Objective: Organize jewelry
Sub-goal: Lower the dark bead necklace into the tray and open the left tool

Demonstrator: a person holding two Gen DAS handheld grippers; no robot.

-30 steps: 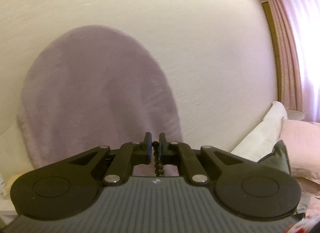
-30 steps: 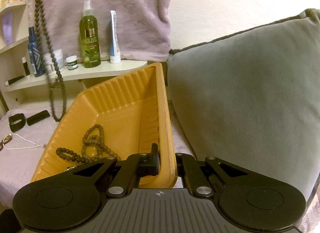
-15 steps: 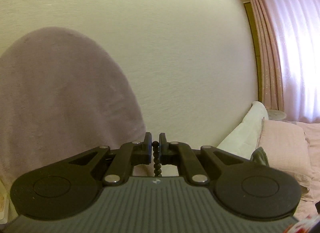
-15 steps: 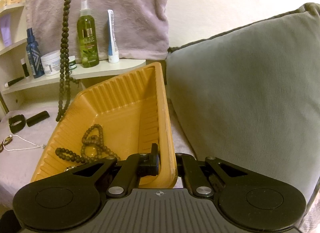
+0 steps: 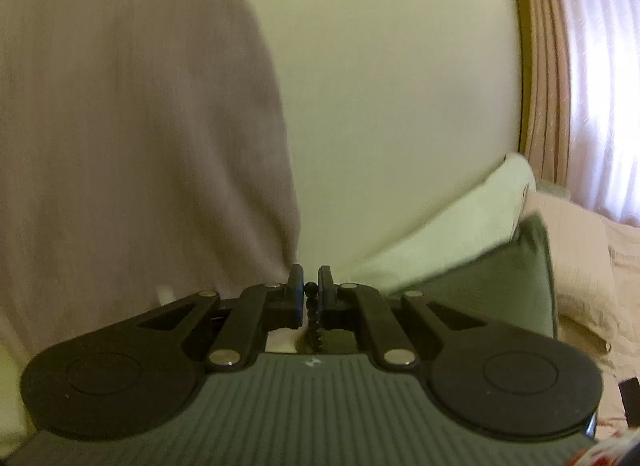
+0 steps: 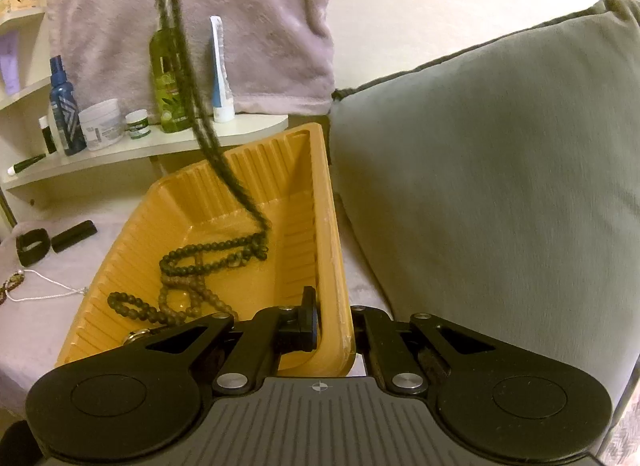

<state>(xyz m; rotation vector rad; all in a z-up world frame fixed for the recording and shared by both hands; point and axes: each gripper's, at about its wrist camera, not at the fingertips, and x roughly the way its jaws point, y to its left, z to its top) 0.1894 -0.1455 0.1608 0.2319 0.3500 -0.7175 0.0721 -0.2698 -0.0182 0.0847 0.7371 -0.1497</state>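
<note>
My left gripper (image 5: 311,288) is shut on a dark bead necklace (image 5: 311,312), held high and facing the wall. In the right wrist view that necklace (image 6: 188,97) hangs down blurred from above, and its lower end lies in the orange tray (image 6: 256,181). Other bead strands (image 6: 176,302) lie on the tray floor. My right gripper (image 6: 334,318) is shut on the tray's right wall and holds the tray tilted on the bed.
A grey cushion (image 6: 500,185) stands right of the tray. A shelf (image 6: 160,145) behind holds bottles, jars and a tube under a mauve towel (image 6: 240,25). A white cord necklace (image 6: 44,294) and dark bands (image 6: 36,244) lie on the bedcover at left.
The left gripper moved right and down with the necklace. The hanging strand swung from left of the tray to over it, and its lower end now rests inside. The right gripper held still.
</note>
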